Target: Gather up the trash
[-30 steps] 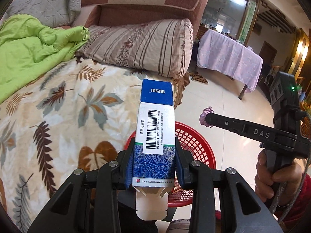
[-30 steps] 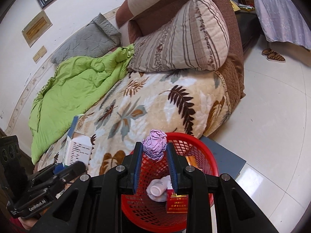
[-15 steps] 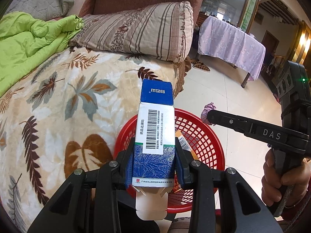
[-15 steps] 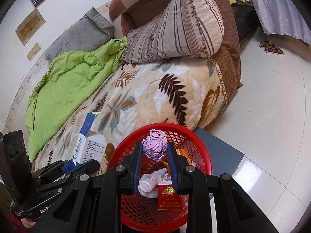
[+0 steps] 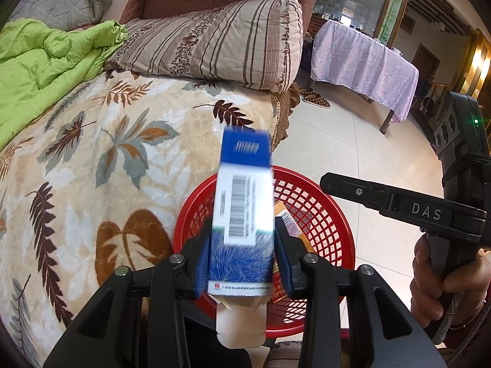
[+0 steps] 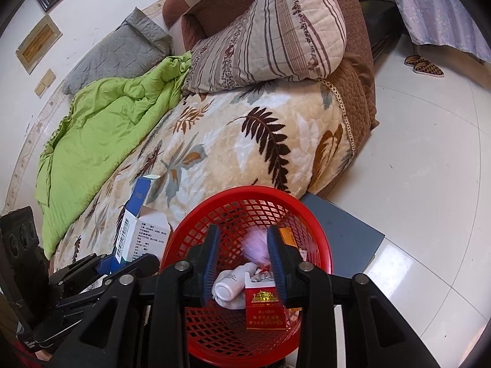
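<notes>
Left hand-held gripper (image 5: 242, 254), left wrist view: jaws just parting, blue-and-white carton (image 5: 242, 214) blurred and tilted between them, pads slack, poised over red mesh basket (image 5: 325, 211) on floor beside bed (image 5: 92, 168); right tool's arm at right edge.
Right hand-held gripper (image 6: 242, 251), right wrist view: jaws just spreading, pads apart, crumpled purple wrapper (image 6: 256, 250) blurred between them, free of both pads, above basket holding red cigarette pack (image 6: 264, 309) and white bottle (image 6: 230, 285)
</notes>
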Demonstrator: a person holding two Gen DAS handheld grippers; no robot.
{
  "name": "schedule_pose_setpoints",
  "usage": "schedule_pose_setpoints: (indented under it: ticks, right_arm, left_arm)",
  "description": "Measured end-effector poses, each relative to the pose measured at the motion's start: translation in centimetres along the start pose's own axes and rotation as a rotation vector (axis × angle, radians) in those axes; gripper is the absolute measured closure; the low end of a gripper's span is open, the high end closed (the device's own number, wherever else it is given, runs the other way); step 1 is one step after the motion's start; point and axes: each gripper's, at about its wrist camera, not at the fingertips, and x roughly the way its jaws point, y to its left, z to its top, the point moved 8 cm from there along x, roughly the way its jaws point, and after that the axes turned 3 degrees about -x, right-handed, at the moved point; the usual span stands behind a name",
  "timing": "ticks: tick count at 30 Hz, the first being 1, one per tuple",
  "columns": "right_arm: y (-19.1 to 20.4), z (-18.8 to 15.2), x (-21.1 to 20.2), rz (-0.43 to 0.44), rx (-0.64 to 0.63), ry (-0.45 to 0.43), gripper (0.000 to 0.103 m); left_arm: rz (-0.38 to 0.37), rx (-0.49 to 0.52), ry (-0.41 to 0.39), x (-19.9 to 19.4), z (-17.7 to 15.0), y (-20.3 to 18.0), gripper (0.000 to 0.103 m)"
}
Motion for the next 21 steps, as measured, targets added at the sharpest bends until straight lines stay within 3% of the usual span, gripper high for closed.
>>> schedule_pose_setpoints:
  ticks: [3, 5, 9, 11, 13, 15, 18, 21]
  right_arm:
    - [0.1, -0.1, -0.1, -0.001, 0.000, -0.001, 0.065]
    - [0.0, 0.0, -0.2, -0.007, 0.004, -0.003, 0.064]
    - [0.3, 0.2, -0.9, -0.020, -0.004, -0.020, 0.052]
    - [0.6, 0.4, -1.1, -0.025, -0.010, -0.026, 0.050]
    - [0.8, 0.5, -1.4, -0.037, -0.015, -0.032, 0.042]
    - [0.8, 0.6, -1.8, -0.057, -0.018, -0.044, 0.028]
    - [0.1, 0.8, -2.4, -0.155, -0.018, -0.071, 0.016]
    - [-0.5, 0.9, -2.6, -0.238, -0.020, -0.065, 0.011]
  left_arm:
    - [0.000, 0.001, -0.003, 0.0, -0.1, 0.0, 0.057]
    - [0.001, -0.002, -0.008, -0.1, -0.1, 0.0, 0.044]
    - [0.005, -0.003, -0.023, -0.6, 0.0, 0.2, 0.041]
    - [0.013, -0.010, -0.026, -0.8, -0.1, 0.4, 0.030]
    - [0.019, -0.018, -0.030, -1.0, -0.2, 0.5, 0.023]
    - [0.035, -0.019, -0.027, -1.1, -0.3, 0.7, 0.016]
    - [0.075, -0.029, -0.030, -1.5, -0.5, 1.6, 0.011]
    - [0.125, -0.048, -0.035, -2.1, -0.7, 2.9, 0.008]
